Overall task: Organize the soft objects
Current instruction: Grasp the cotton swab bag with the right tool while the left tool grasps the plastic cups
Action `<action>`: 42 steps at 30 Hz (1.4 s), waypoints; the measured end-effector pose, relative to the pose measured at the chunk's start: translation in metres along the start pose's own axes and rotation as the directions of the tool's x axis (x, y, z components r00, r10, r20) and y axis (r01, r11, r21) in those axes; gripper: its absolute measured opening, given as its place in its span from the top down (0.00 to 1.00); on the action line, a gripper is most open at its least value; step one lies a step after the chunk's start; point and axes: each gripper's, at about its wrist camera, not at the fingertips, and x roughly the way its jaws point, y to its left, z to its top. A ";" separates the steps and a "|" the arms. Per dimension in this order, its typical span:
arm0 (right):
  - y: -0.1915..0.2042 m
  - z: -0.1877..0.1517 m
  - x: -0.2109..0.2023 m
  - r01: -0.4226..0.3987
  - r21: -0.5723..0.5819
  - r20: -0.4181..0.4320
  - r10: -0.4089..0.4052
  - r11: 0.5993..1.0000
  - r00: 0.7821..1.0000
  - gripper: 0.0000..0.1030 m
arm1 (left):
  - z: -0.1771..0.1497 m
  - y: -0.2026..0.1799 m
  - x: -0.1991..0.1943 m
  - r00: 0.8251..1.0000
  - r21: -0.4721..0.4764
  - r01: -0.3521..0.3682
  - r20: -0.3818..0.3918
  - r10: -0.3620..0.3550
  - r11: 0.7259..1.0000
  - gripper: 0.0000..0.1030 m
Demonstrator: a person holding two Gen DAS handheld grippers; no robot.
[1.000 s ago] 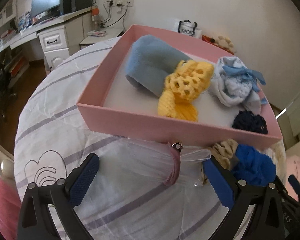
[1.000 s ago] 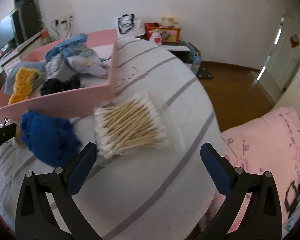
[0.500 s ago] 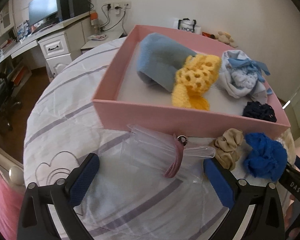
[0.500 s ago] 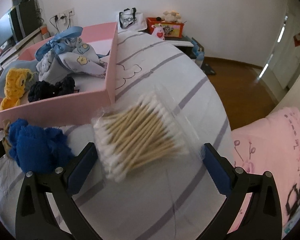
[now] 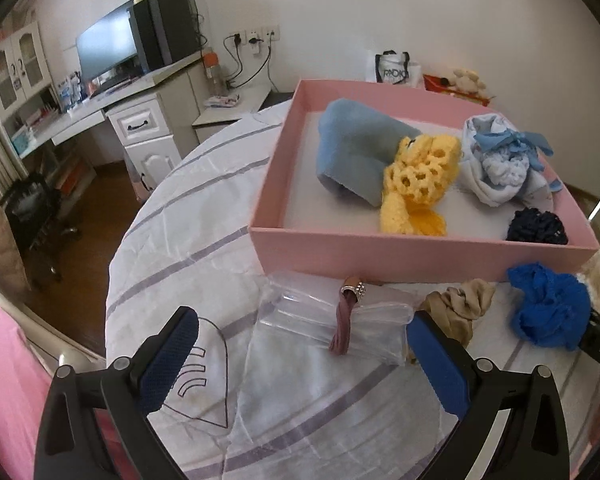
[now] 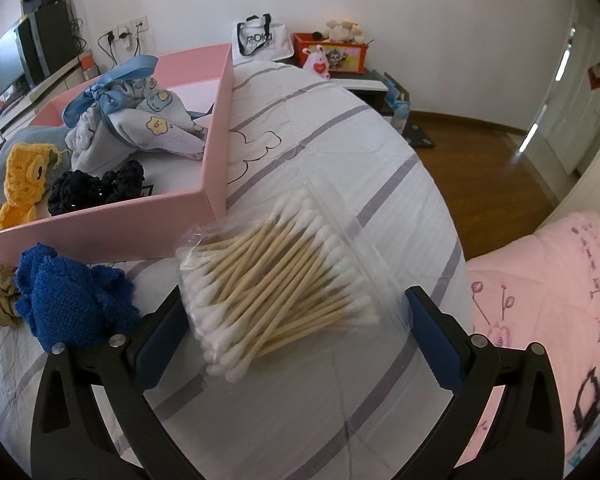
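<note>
Left gripper [image 5: 302,346]: jaws wide apart, empty, above a clear bag [image 5: 332,326] banded in mauve.
Right gripper [image 6: 294,320]: jaws spread, straddling a cotton swab bag [image 6: 276,276].
Pink box [image 5: 380,252]: holds soft items.
Outside, touching its front wall: blue knit [image 6: 68,296], tan scrunchie [image 5: 456,306].

Pink box [image 5: 400,248]. Inside: pale blue cloth [image 5: 352,156], yellow crochet piece [image 5: 416,176], navy scrunchie [image 5: 537,227]. Outside: royal blue knit [image 6: 68,300], beige scrunchie [image 5: 456,308], mauve hair tie [image 5: 346,320]. White tablecloth [image 6: 340,128], lavender stripes. Cotton swabs [image 6: 276,276]: tan sticks, white tips.
</note>
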 end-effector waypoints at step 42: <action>0.015 -0.008 -0.017 -0.017 -0.045 0.070 0.021 0.999 0.997 0.33 | -0.007 -0.006 0.017 0.991 -0.013 0.130 -0.034 -0.130 0.991 0.65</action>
